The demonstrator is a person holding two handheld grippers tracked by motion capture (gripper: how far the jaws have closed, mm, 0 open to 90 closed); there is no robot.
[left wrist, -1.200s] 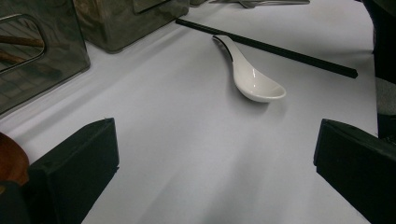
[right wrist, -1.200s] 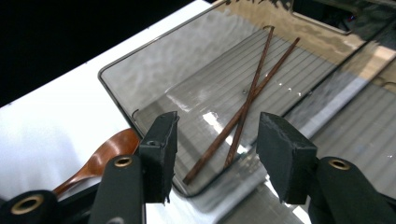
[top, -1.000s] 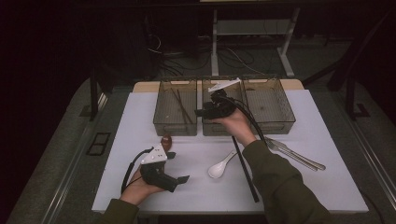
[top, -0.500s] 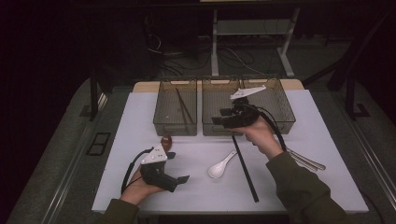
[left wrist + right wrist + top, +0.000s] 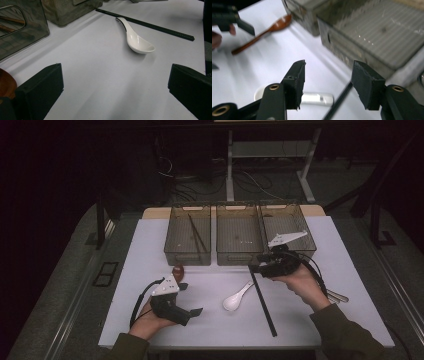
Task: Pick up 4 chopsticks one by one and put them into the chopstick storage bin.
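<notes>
Right gripper [image 5: 256,268]: jaws part open, nothing between them; hovers low over worktop [image 5: 150,250], just above far end of black chopstick [image 5: 262,299].
Black chopstick: flat on worktop, running from 12 to 6 o'clock, just right of white spoon [image 5: 237,298].
White spoon: centre of worktop, bowl toward 7 o'clock.
Left gripper [image 5: 192,312]: jaws wide open, empty, resting at 7 o'clock of worktop.
Brown spoon [image 5: 177,270]: beside left gripper.
Three mesh bins [image 5: 238,251]: 12 o'clock edge; left one holds chopsticks.
</notes>
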